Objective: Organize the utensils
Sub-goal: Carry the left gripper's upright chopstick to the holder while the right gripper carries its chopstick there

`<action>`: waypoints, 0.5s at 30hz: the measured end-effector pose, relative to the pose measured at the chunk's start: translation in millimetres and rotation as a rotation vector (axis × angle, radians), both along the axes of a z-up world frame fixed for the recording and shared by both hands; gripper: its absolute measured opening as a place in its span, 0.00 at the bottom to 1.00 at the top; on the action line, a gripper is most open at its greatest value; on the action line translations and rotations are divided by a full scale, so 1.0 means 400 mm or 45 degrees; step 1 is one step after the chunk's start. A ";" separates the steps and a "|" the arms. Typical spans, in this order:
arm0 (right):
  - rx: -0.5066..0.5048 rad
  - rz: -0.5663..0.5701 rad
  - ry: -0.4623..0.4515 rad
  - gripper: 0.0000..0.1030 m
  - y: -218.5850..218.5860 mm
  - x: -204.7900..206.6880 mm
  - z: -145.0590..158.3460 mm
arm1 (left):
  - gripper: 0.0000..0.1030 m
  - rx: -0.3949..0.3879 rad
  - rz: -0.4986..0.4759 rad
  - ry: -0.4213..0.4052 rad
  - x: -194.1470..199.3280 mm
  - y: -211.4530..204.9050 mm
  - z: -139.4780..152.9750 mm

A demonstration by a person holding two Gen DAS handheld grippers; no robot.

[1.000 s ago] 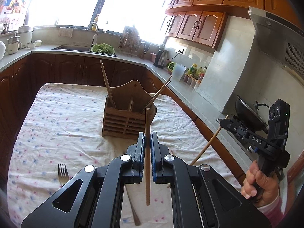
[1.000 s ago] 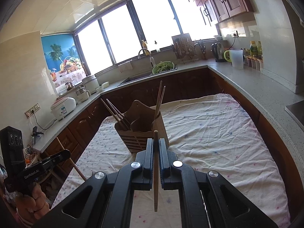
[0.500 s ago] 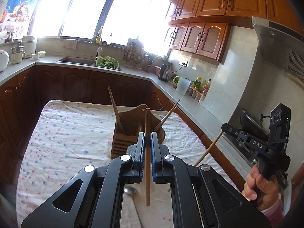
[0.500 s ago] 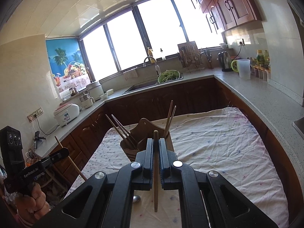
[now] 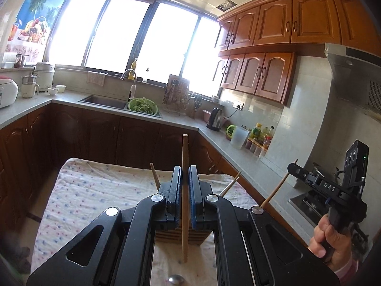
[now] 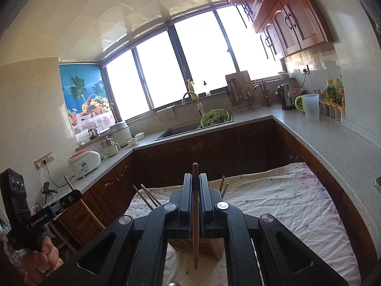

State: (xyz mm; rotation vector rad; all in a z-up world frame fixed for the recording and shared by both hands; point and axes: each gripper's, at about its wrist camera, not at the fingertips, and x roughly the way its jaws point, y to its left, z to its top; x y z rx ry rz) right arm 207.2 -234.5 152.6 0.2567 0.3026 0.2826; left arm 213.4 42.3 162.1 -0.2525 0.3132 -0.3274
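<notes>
We hold one wooden chopstick upright in each gripper. The left gripper [image 5: 185, 196] has its fingers clamped on a pale chopstick [image 5: 184, 162]; the right gripper [image 6: 195, 199] is pinched on a darker chopstick [image 6: 195, 243]. Each stands vertical, likely so it can drop tip-first into the wooden utensil holder [image 6: 207, 246] just ahead on the floral tablecloth [image 5: 95, 186], where other chopsticks [image 6: 145, 196] already lean. A spoon bowl [image 5: 175, 279] lies below, on the cloth.
</notes>
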 end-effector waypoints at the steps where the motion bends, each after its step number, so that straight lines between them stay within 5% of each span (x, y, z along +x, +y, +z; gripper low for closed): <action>1: 0.005 -0.005 -0.010 0.05 0.000 0.008 0.006 | 0.05 -0.002 0.010 -0.011 0.012 0.003 0.010; 8: 0.035 -0.046 -0.068 0.05 -0.003 0.074 0.041 | 0.05 0.004 0.079 -0.106 0.088 0.002 0.060; 15: 0.067 -0.075 -0.060 0.05 -0.007 0.143 0.020 | 0.05 -0.026 0.122 -0.086 0.186 -0.008 0.022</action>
